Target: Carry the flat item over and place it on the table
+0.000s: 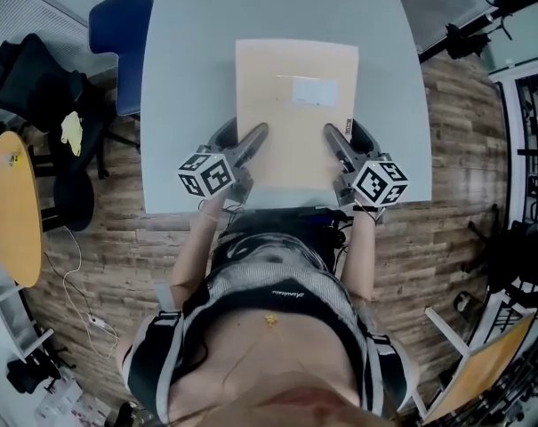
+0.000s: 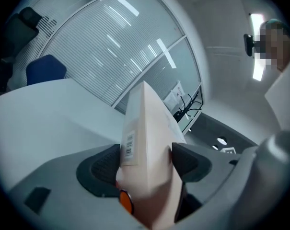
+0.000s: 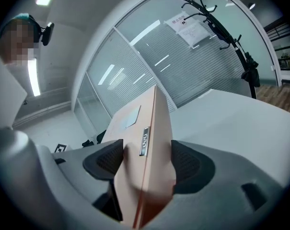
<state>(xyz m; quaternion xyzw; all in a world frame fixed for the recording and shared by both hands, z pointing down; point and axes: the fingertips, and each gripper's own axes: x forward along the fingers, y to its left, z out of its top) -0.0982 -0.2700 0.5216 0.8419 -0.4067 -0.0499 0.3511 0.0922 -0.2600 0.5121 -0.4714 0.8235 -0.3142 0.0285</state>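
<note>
The person stands at the near edge of the pale grey table (image 1: pixel 188 78), both forearms stretched forward from the waist. The hands are tucked behind the marker cubes, and the grippers angle inward toward each other.

The left gripper (image 1: pixel 240 140) is clamped on the near left edge of a flat tan cardboard box (image 1: pixel 295 114), and the right gripper (image 1: pixel 347 140) on its near right edge. In the left gripper view, the left gripper (image 2: pixel 145 159) has both dark pads pressed against the cardboard box (image 2: pixel 147 123), which runs straight out from between the jaws. The right gripper view shows the right gripper (image 3: pixel 142 159) pinching the cardboard box (image 3: pixel 145 119) the same way.

The box lies level over the tabletop; I cannot tell whether it rests on it.

A white label (image 1: pixel 302 90) sits on the top face beyond the jaws, its print too small to read. A barcode sticker (image 2: pixel 129 145) lies on the edge just by the left pad, and a small strip label (image 3: pixel 144 141) lies between the right pads, both illegible.
</note>
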